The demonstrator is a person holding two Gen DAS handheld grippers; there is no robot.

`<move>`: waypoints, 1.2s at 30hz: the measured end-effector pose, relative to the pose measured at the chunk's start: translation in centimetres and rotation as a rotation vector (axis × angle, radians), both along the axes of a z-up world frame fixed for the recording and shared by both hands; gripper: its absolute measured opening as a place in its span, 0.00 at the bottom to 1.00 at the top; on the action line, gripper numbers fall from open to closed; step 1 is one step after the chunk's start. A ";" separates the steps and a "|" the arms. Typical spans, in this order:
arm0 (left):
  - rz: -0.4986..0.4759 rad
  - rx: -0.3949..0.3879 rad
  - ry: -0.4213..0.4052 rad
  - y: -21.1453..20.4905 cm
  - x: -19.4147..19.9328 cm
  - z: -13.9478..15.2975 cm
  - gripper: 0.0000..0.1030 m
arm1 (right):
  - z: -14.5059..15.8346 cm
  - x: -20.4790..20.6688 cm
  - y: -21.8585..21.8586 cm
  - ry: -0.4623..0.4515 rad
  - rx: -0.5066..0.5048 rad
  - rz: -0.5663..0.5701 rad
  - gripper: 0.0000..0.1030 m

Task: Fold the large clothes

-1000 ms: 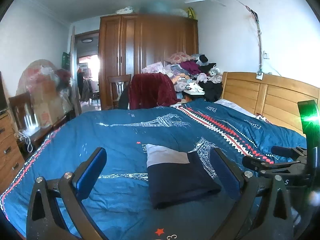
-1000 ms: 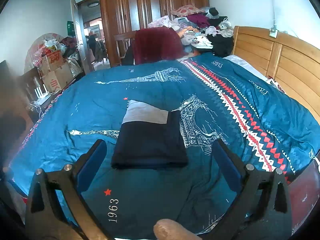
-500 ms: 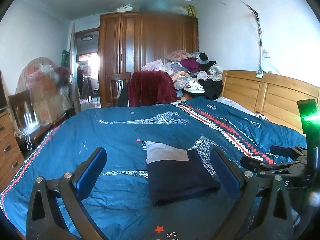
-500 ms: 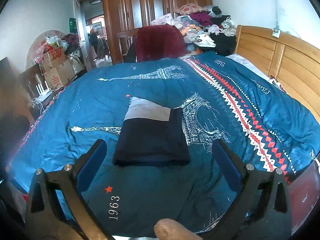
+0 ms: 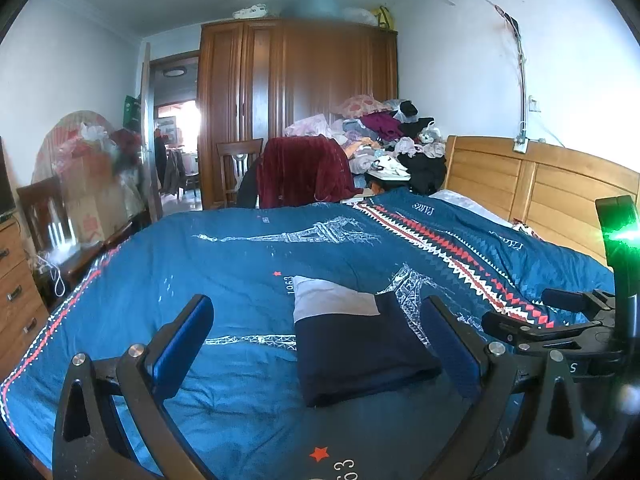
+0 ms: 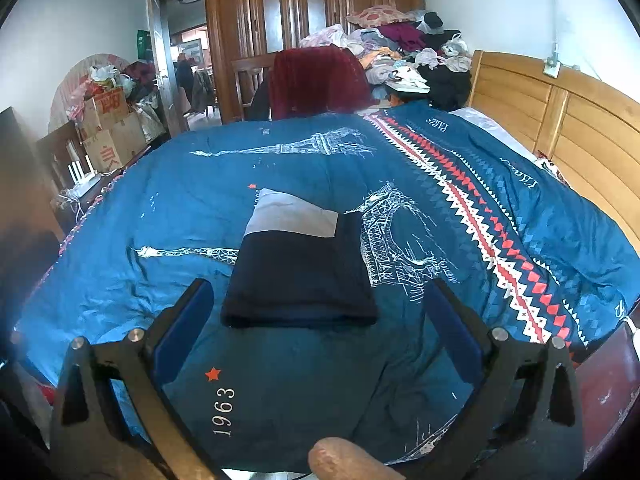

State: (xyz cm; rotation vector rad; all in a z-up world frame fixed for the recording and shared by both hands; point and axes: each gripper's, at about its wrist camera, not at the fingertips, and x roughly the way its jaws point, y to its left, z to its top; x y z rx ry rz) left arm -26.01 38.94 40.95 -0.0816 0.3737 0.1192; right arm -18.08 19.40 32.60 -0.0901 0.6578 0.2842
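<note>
Garment's basically done at this point: the folded navy-and-grey piece of clothing point(image 6: 298, 264) lies as a neat rectangle on the teal Eiffel-Tower-print quilt point(image 6: 192, 184), dark part toward the cameras, pale grey band at the far end, roughly mid-bed. What's changed over the last second is small but telling. In both wrist views the bundle sits a bit further off and the room shows a little more above it, so both tools read as backing up and away from it, while the bundle itself hasn't shifted or unfolded. The left gripper point(image 5: 316, 344) has its blue-padded fingers spread wide with nothing between them, and the right gripper point(image 6: 316, 320) is the same, wide apart and empty, with the garment framed in the gap but not touched. You can also spot the right tool's black frame poking in at the edge of the left view, well clear of the cloth. A fingertip point(image 6: 344, 460) of the person shows at the bottom of the right view. My read: this fold is finished and released, and the next thing is probably grabbing another piece, maybe from the heap of mixed clothes point(image 5: 384, 140) piled behind the wooden headboard point(image 5: 532, 184).
</note>
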 end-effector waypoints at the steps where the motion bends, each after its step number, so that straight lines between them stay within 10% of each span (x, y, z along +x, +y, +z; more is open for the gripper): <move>1: 0.000 0.000 0.002 0.0 0.0 -0.1 1.00 | 0.0 0.0 0.0 -0.001 -0.004 -0.005 1.00; 36: -0.005 -0.007 0.027 0.4 0.3 -1.1 1.00 | -0.3 -0.2 0.8 -0.006 -0.066 -0.017 1.00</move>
